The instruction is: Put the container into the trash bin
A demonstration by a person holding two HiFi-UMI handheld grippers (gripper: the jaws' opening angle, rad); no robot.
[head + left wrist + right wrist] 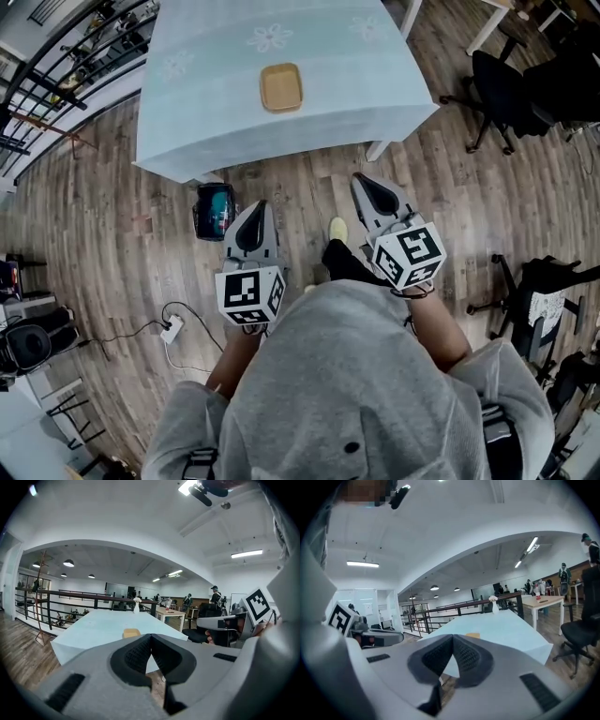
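Observation:
A flat tan container [280,87] lies on the table with the pale blue cloth [197,103], near its front edge. The small dark trash bin [214,210] stands on the wooden floor below the table's front left part. My left gripper [257,208] hangs shut and empty over the floor just right of the bin, short of the table. My right gripper [364,181] is also shut and empty, beside the table's front right leg. The left gripper view looks past its shut tips [151,637] at the container [131,632]. The right gripper view has it [473,635] beyond the tips [453,637].
Black office chairs [504,92] stand to the right of the table. A white power strip with a cable [172,328] lies on the floor at the left. A black railing [56,66] runs along the far left. A white vase [136,606] stands at the table's far end.

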